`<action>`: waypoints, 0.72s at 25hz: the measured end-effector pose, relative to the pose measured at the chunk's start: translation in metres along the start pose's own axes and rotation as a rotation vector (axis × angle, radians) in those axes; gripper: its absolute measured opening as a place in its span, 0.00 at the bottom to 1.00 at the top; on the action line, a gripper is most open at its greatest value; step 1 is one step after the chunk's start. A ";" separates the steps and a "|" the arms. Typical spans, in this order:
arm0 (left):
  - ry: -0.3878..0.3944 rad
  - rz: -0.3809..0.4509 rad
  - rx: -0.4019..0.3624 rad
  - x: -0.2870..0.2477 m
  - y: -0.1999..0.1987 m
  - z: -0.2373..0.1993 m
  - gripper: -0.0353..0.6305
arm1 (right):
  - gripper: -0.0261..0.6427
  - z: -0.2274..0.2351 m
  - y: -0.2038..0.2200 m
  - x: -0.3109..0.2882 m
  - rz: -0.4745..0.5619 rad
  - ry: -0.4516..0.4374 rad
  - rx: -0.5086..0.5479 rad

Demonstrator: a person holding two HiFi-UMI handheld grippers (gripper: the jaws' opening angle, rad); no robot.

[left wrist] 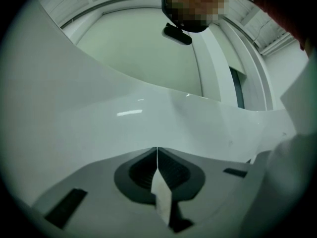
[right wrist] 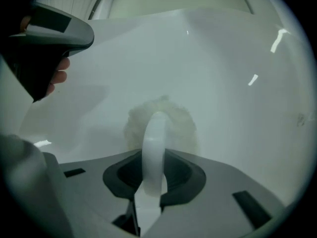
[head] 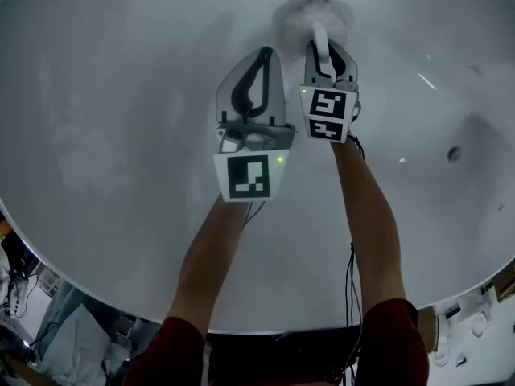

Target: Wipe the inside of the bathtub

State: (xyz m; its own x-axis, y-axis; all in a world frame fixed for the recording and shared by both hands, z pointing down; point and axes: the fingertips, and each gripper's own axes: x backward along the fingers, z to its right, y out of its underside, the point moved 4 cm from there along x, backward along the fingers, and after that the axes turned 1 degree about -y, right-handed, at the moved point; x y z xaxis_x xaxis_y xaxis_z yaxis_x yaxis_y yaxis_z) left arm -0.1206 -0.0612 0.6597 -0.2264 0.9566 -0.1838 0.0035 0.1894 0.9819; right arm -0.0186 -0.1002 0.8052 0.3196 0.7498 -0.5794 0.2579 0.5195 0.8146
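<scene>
Right claw (head: 326,51) holds a fluffy brush (head: 312,13) (white-handled) against the bathtub (head: 121,95).

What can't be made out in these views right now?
- Where the pad meets the tub: head view, blurred; right gripper view, behind the pad itself and its handle.
- Round fitting: head view, too small to identify.
- Tub's ends: cut off by the head view's edges.

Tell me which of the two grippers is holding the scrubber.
The right gripper: it is shut on the white handle of the fluffy scrubber against the bathtub wall. The left gripper is shut on nothing.
</scene>
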 end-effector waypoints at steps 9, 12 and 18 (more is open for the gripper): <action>0.013 -0.021 0.005 -0.005 0.020 0.004 0.08 | 0.17 0.004 0.013 -0.028 0.043 0.021 0.054; 0.027 -0.026 0.002 -0.010 0.022 0.021 0.08 | 0.17 0.015 0.022 -0.029 0.013 0.030 0.077; 0.061 -0.042 -0.023 -0.038 0.025 0.102 0.08 | 0.17 0.122 0.061 -0.014 -0.031 0.107 0.026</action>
State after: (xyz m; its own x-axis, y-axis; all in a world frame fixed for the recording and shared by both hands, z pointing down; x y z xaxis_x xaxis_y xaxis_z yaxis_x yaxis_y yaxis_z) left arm -0.0125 -0.0698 0.6866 -0.2847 0.9324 -0.2226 -0.0293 0.2237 0.9742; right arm 0.1038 -0.1288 0.8590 0.2119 0.7737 -0.5970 0.2902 0.5335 0.7945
